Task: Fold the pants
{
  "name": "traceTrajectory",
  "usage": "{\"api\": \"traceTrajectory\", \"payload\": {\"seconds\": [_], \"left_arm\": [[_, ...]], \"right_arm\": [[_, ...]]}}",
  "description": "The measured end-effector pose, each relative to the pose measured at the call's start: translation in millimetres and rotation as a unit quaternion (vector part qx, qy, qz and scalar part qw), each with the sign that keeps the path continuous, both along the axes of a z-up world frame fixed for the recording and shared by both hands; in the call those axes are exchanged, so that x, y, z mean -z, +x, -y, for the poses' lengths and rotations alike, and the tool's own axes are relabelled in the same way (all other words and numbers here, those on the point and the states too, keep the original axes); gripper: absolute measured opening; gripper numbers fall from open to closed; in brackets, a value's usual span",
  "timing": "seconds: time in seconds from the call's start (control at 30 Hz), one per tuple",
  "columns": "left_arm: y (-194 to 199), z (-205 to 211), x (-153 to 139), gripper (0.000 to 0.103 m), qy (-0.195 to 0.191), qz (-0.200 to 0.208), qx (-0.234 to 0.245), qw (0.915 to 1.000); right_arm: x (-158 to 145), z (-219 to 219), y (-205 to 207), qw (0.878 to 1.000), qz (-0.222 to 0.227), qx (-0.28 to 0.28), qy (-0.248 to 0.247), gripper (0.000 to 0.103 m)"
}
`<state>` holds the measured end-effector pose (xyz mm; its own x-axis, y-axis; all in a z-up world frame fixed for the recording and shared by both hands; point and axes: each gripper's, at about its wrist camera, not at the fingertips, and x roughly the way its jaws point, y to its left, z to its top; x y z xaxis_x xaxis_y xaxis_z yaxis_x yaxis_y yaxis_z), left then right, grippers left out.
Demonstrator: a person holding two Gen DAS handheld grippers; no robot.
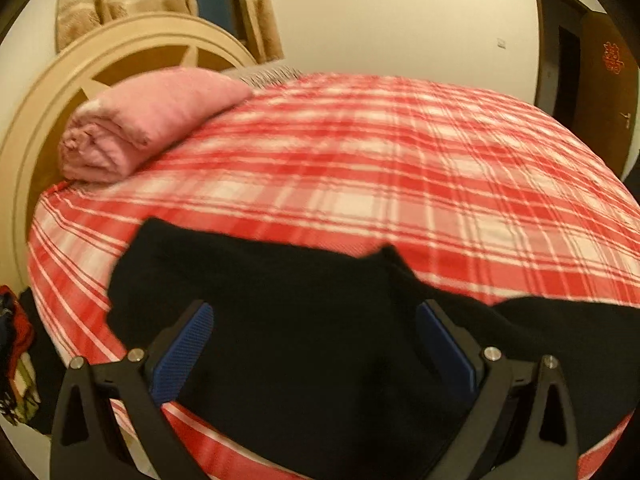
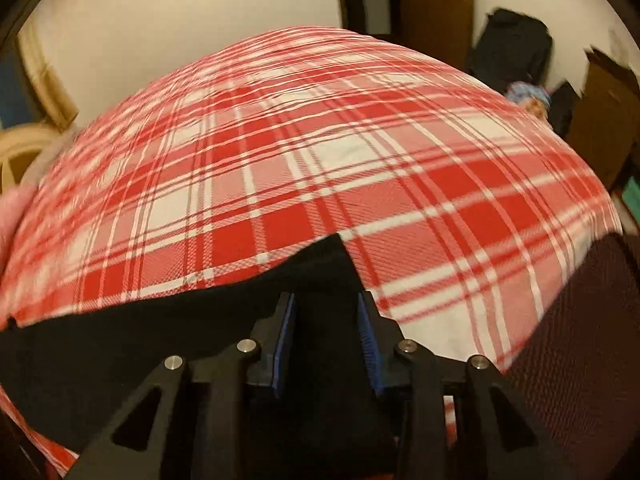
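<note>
- The left tongs (image 1: pixel 314 332) stand wide open over the black pants (image 1: pixel 280 320), gripping nothing; cloth lies between and under the fingers.
- The pants lie on the bed (image 1: pixel 360 160) near its front edge, their long axis running across from one pair of tongs to the other.
- The right tongs (image 2: pixel 327 320) are narrowed on a pants corner that pokes just ahead of them; I judge this end ready to carry over.

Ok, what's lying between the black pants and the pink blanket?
Only bare plaid sheet between the pants and the blanket, seen in the left wrist view.
</note>
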<state>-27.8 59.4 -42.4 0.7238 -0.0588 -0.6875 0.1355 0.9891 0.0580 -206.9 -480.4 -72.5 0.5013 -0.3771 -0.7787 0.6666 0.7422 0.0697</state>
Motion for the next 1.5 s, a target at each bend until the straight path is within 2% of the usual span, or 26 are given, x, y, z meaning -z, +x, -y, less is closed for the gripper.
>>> {"api": "traceTrajectory", "payload": {"seconds": [0.07,0.1,0.2,0.33,0.4,0.47,0.5,0.57,0.63,0.67,0.7,0.8,0.87,0.9,0.93,1.0,1.07,1.17,1.23,1.33,1.4,1.5], "left_arm": [[-0.8,8.9,4.1,0.103,-0.005,-0.012,0.009,0.9999],[-0.9,13.7,5.5,0.103,-0.004,-0.013,0.014,0.9998],[-2.9,27.8,10.9,0.103,0.008,-0.013,0.021,0.9997],[3.1,36.7,23.5,0.103,0.036,-0.027,0.009,0.9989],[4.3,33.9,32.7,0.103,0.033,-0.04,-0.005,0.9986],[1.4,27.7,39.4,0.103,0.017,-0.049,-0.018,0.9985],[-0.9,22.9,40.5,0.103,-0.001,-0.049,-0.025,0.9985],[-0.7,20.4,41.3,0.103,-0.013,-0.056,-0.023,0.9981],[1.4,19.4,36.7,0.103,-0.014,-0.065,-0.008,0.9978],[2.4,17.8,30.0,0.103,-0.016,-0.059,0.003,0.9981],[0.4,14.1,20.0,0.103,-0.018,-0.037,0.008,0.9991],[3.6,1.0,0.8,0.103,-0.017,0.009,-0.001,0.9998],[16.2,-14.9,-1.6,0.103,-0.017,0.01,-0.028,0.9994],[24.9,-22.5,2.0,0.103,-0.013,-0.001,-0.047,0.9988],[30.9,-26.4,7.3,0.102,-0.013,-0.017,-0.055,0.9982],[40.9,-27.5,17.1,0.099,-0.027,-0.045,-0.047,0.9975],[46.4,-19.7,25.1,0.099,-0.029,-0.052,-0.026,0.9979],[54.7,-1.3,39.9,0.103,0.013,-0.058,-0.011,0.9982],[59.0,-1.8,40.2,0.103,0.007,-0.047,-0.017,0.9987],[67.4,-14.5,31.9,0.103,-0.022,-0.07,-0.017,0.9972],[58.9,-31.5,18.1,0.101,-0.026,-0.05,-0.023,0.9981],[45.4,-65.8,5.3,0.102,-0.013,-0.01,-0.058,0.9982]], "right_arm": [[-1.3,-3.7,2.7,1.0,-0.014,-0.012,-0.016,0.028],[-2.5,-5.4,2.1,1.0,-0.013,-0.018,-0.014,0.012],[-6.0,-4.2,4.6,1.0,-0.005,-0.019,-0.017,0.01],[-15.7,1.5,-13.5,0.998,0.011,0.04,-0.036,0.009],[-11.4,4.8,-18.8,0.998,-0.002,0.057,-0.038,0.009],[0.7,8.5,-21.1,0.998,-0.021,0.063,-0.019,0.009],[-1.4,10.0,-24.1,0.997,-0.014,0.07,-0.015,0.009],[-4.0,13.4,-26.3,0.996,-0.014,0.087,-0.005,0.01],[-4.6,17.5,-29.2,0.996,0.006,0.092,0.017,0.014],[-6.6,17.5,-31.4,0.996,0.022,0.085,0.027,0.016],[-11.4,16.8,-34.5,0.995,0.037,0.084,0.03,0.02],[-40.6,4.5,-53.9,0.986,0.09,0.137,-0.027,0.022],[-64.3,-14.1,-62.7,0.976,0.124,0.164,-0.076,0.032],[-73.9,-26.2,-59.5,0.975,0.136,0.149,-0.095,0.035],[-80.9,-42.3,-48.3,0.979,0.146,0.1,-0.103,0.035],[-82.6,-83.3,-8.1,0.986,0.133,-0.028,-0.091,0.035],[-75.5,-123.5,26.3,0.983,0.126,-0.116,-0.069,0.035],[-56.4,-195.0,85.7,0.963,0.114,-0.243,-0.02,0.035],[-44.0,-241.5,123.2,0.945,0.106,-0.308,0.014,0.035],[-30.0,-304.2,168.9,0.916,0.091,-0.388,0.048,0.035],[-23.0,-340.6,187.3,0.9,0.085,-0.425,0.048,0.035],[-11.4,-386.4,217.5,0.878,0.072,-0.469,0.067,0.035]]}}
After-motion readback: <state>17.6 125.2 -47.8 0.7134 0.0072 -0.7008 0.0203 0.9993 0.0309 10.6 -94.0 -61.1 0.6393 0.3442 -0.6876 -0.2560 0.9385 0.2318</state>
